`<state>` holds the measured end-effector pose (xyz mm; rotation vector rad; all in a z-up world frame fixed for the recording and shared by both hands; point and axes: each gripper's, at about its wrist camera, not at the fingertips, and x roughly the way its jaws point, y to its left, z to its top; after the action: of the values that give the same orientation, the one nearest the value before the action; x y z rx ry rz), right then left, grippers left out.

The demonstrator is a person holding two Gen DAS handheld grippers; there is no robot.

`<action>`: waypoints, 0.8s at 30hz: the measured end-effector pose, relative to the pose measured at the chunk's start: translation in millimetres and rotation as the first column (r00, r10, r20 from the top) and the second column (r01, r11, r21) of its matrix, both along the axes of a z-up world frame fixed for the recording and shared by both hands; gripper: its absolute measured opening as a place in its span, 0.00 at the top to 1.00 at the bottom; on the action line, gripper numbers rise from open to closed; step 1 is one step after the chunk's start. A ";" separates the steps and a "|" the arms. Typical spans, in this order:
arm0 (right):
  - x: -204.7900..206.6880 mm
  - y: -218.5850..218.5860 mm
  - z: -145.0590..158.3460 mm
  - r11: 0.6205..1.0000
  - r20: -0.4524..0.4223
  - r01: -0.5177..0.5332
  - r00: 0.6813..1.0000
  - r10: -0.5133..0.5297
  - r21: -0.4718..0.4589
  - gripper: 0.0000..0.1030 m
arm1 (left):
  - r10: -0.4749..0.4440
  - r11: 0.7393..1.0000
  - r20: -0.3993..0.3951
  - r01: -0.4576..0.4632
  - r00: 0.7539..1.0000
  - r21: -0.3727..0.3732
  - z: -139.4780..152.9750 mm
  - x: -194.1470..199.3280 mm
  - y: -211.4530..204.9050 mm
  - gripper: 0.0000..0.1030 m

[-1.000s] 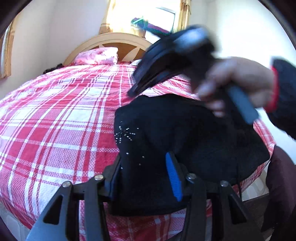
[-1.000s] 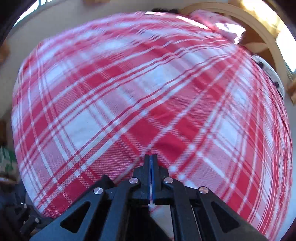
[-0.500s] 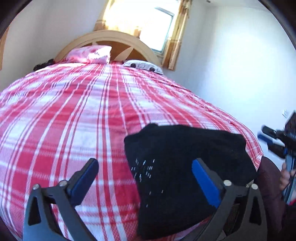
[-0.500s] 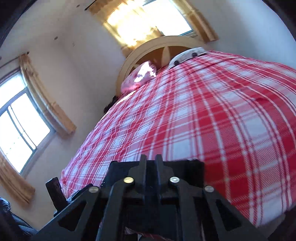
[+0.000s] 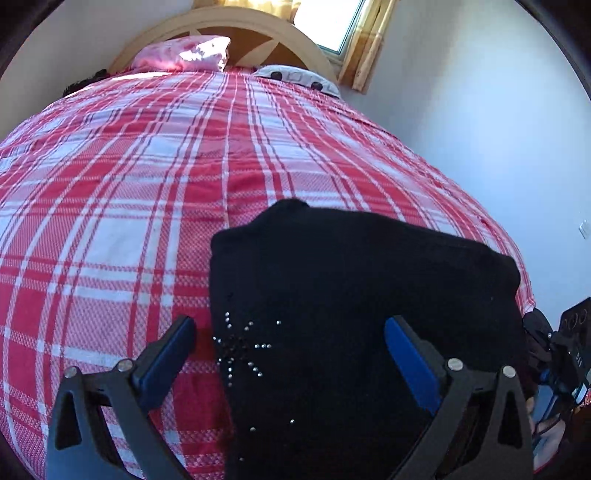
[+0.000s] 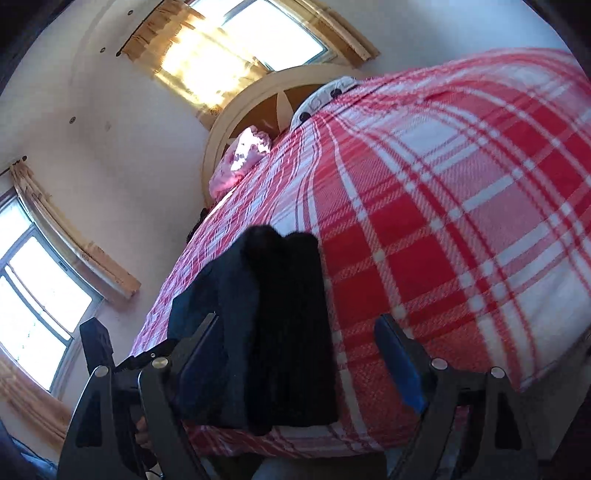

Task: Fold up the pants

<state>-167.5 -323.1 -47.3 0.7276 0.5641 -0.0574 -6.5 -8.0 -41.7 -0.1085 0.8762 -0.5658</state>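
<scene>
The black pants (image 5: 351, 302) lie folded in a compact stack near the foot corner of the bed (image 5: 147, 177), with small silver studs on the top layer. My left gripper (image 5: 288, 354) is open just above the stack's near edge and holds nothing. In the right wrist view the folded pants (image 6: 280, 325) show edge-on as stacked layers. My right gripper (image 6: 295, 354) is open at the bed's edge, with the stack seen between its fingers; contact with the cloth cannot be told.
The bed has a red and white plaid cover. A pink pillow (image 5: 184, 55) and a white spotted pillow (image 5: 295, 75) lie by the wooden headboard (image 5: 236, 22). Windows with curtains (image 6: 236, 48) stand behind. The other gripper's body (image 5: 569, 350) shows at the right edge.
My left gripper has opened and let go of the pants, which now rest folded on the bed. My right gripper has swung off the bed to its edge and opened.
</scene>
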 end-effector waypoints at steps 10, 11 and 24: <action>11.8 40.8 -4.3 0.998 -0.051 -0.045 0.998 0.042 -0.055 0.18 | 0.000 1.000 -0.005 0.001 1.000 0.031 0.4 0.8 -4.3 0.00; 15.6 45.8 -3.7 0.995 -0.065 -0.053 0.997 0.047 -0.081 0.18 | -0.001 0.999 -0.002 0.001 1.000 0.038 0.4 -0.2 -5.3 0.00; 32.8 50.3 -2.7 0.990 -0.108 -0.012 0.994 -0.003 -0.138 0.54 | -0.061 0.997 0.004 0.061 0.998 0.040 7.3 -7.0 -17.3 0.34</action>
<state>-134.7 -272.8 -50.0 0.5907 0.6583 -0.1313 -13.5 -25.4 -34.4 -0.0445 0.8880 -0.6052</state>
